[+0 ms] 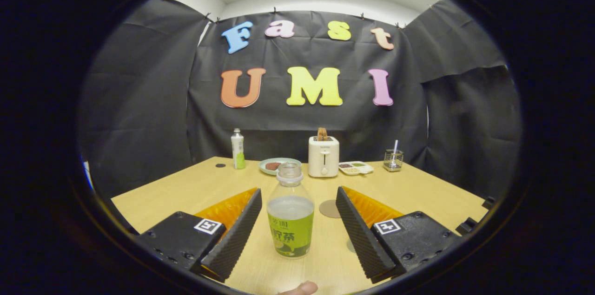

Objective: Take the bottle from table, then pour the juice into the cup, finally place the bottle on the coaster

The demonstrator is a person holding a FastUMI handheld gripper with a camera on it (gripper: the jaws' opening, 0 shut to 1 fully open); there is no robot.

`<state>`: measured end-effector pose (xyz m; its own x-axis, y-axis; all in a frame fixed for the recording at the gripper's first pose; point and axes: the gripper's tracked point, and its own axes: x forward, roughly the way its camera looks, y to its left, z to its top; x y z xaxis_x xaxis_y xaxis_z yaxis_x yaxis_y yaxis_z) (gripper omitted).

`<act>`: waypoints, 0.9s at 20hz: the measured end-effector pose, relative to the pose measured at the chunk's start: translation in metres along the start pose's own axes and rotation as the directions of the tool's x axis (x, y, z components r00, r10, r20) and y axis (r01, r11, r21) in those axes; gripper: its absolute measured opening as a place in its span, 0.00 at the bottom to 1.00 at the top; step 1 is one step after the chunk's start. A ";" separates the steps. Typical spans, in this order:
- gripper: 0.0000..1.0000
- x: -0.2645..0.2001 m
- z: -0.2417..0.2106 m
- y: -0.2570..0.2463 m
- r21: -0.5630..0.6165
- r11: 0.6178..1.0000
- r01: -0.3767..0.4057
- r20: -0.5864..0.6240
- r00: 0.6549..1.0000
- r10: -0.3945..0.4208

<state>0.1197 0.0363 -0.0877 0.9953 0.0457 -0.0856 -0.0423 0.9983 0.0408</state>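
A clear bottle (290,220) with a green label stands upright on the wooden table (186,193), uncapped and roughly half full of pale juice. It sits between the two fingers of my gripper (298,192), which is open, with a gap on each side of the bottle. A round brown coaster (329,208) lies flat just beyond the bottle, a little to its right. A small clear glass cup (393,160) with a white stick in it stands far back on the right.
Along the table's back stand a slim white-and-green bottle (238,148), a green plate (278,166) with something brown, a white toaster (323,156) holding bread, and a small divided tray (355,167). A person's fingertip (302,288) shows below the bottle.
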 end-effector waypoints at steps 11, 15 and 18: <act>1.00 0.041 -0.035 0.007 -0.062 0.997 0.041 -0.052 0.998 -0.044; 1.00 0.042 -0.038 0.006 -0.054 0.997 0.055 -0.060 0.997 -0.058; 1.00 0.044 -0.038 0.000 -0.027 0.996 0.080 -0.048 0.996 -0.082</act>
<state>0.1599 0.0393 -0.1297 0.9901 -0.0343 -0.1362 0.0356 0.9993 0.0069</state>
